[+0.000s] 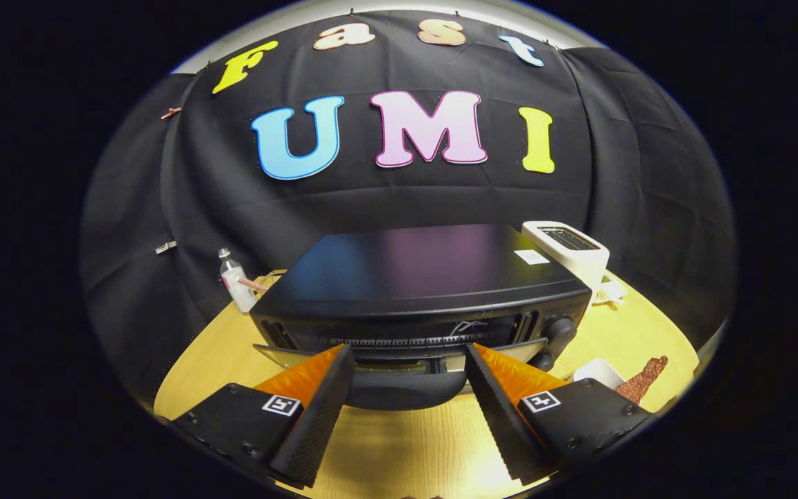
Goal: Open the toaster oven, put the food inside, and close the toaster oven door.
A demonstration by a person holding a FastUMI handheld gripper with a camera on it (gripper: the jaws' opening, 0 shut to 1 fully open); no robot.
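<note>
A black toaster oven (pixel 427 277) stands on the wooden table just ahead of my fingers. Its glass door (pixel 281 355) is tilted a little outward at the top, and the dark curved handle (pixel 399 394) lies low between my fingers. My gripper (pixel 407 353) is open, fingers spread wide to either side of the door's upper edge, pressing on nothing. A brown, rough strip of food (pixel 643 380) rests on a small white dish (pixel 598 371) to the right of the oven, beyond my right finger. The oven's knobs (pixel 560 327) sit on the right side of its front.
A white slot toaster (pixel 569 248) stands behind the oven at the right. A small clear bottle (pixel 235 280) stands to the oven's left, near the booth's cloth. The bare wooden tabletop (pixel 406 443) stretches below my fingers.
</note>
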